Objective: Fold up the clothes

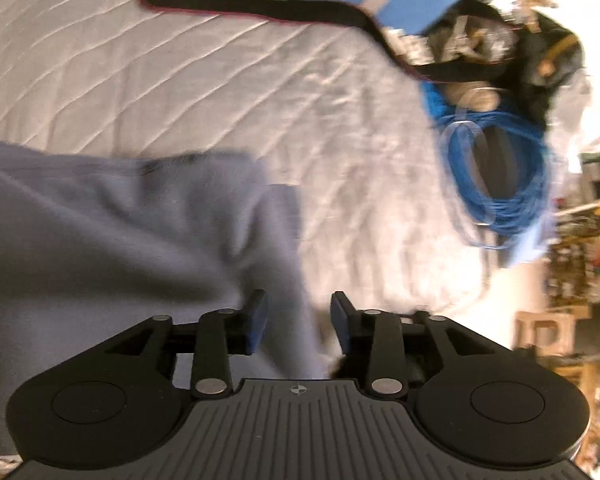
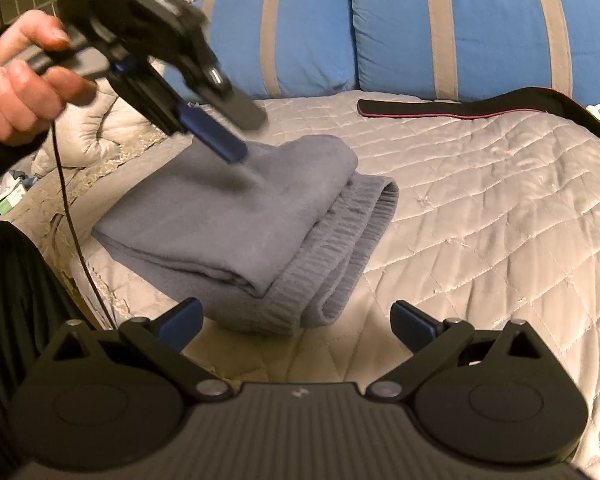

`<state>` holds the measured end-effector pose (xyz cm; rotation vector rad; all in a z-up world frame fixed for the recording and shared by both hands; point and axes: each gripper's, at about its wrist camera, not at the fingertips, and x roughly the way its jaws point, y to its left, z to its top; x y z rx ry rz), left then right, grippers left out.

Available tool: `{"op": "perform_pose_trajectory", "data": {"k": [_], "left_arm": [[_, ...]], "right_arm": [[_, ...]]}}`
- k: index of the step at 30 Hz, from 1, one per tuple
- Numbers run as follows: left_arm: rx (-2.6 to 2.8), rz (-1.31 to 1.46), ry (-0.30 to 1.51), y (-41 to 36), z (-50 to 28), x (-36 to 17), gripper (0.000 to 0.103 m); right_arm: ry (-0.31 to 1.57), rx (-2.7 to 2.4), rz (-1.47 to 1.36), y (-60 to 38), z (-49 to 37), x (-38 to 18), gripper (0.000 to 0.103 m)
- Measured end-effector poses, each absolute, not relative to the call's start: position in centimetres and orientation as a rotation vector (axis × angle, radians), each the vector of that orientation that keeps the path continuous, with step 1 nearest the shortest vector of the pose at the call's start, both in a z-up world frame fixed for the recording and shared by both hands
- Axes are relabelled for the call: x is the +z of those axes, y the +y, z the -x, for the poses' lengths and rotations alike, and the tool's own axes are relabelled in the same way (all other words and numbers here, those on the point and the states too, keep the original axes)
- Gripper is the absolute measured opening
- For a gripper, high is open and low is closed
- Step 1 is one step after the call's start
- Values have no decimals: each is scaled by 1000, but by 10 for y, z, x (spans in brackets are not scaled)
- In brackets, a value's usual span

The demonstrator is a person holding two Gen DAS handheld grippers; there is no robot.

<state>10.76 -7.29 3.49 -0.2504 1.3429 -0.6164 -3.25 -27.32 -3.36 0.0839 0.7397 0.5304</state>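
Grey garment (image 2: 256,228): folded in layers, ribbed hem on the outer side, lying on quilted bedspread (image 2: 480,208) nr front edge, below blue pillows (image 2: 440,28). L gripper (image 1: 298,316): fingers parted w/ grey cloth lying between, not clamped; hovering over fold's top, prob. to pat flat or reposition. R gripper (image 2: 296,324): wide apart, empty, just short of hem, clear of cloth.

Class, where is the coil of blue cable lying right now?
The coil of blue cable shows only in the left wrist view, at the right, on the white quilt near its edge, just below a dark printed garment.
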Motion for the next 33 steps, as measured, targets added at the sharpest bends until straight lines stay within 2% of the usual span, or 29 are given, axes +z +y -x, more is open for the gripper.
{"op": "perform_pose_trajectory", "data": {"k": [3,12,16,19,22,27,32,33], "left_arm": [[-587,224,1267,-51,-99,50,46],[-491,138,1036,15,-72,93,47],[-371,31,953,45,-63,87,48],[-317,50,970,65,-65,72,48],[-304,169,993,87,-74,54,48],[-282,290,959,107,-76,31,48],[-263,388,943,120,-74,13,48],[-264,384,938,120,-73,14,48]], "right_arm": [[735,528,-93,-275,32,-33,103],[699,542,-187,-285,29,-25,103],[695,595,-346,-290,18,-22,103],[710,616,-438,-287,3,-23,102],[740,606,-502,-280,-16,-26,97],[870,550,-578,-274,-38,-37,77],[964,544,-667,-274,-44,-42,72],[976,541,-674,-273,-47,-44,65]]}}
